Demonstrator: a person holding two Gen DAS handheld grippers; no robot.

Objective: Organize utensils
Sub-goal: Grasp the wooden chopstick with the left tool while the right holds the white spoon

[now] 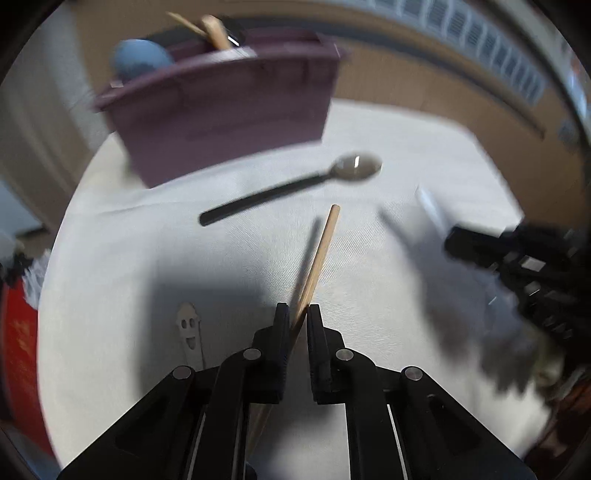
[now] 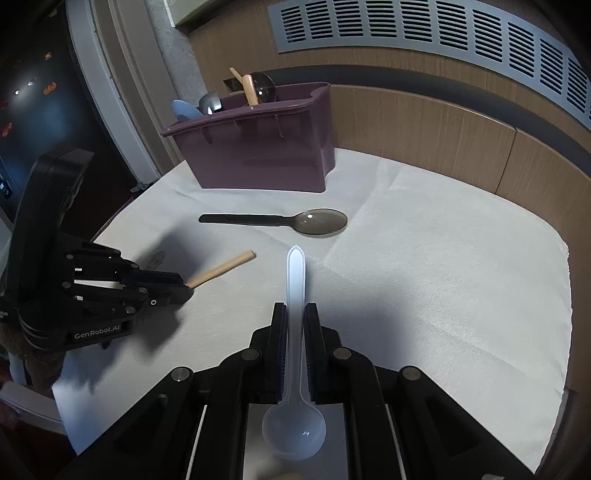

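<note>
My left gripper (image 1: 297,314) is shut on a wooden stick (image 1: 320,254) and holds it above the white cloth; it also shows in the right wrist view (image 2: 186,286) with the stick (image 2: 225,269) pointing right. My right gripper (image 2: 294,314) is shut on a clear plastic spoon (image 2: 295,280), handle forward, bowl (image 2: 294,430) toward the camera. A purple utensil caddy (image 1: 225,110) (image 2: 258,155) stands at the back and holds several utensils. A black-handled spoon (image 1: 291,190) (image 2: 280,220) lies on the cloth in front of it.
A small white smiley-face utensil (image 1: 190,332) lies on the cloth (image 2: 443,277) left of my left gripper. A wood-panel wall with a vent (image 2: 443,33) runs behind the table. A red object (image 1: 18,347) sits at the left edge.
</note>
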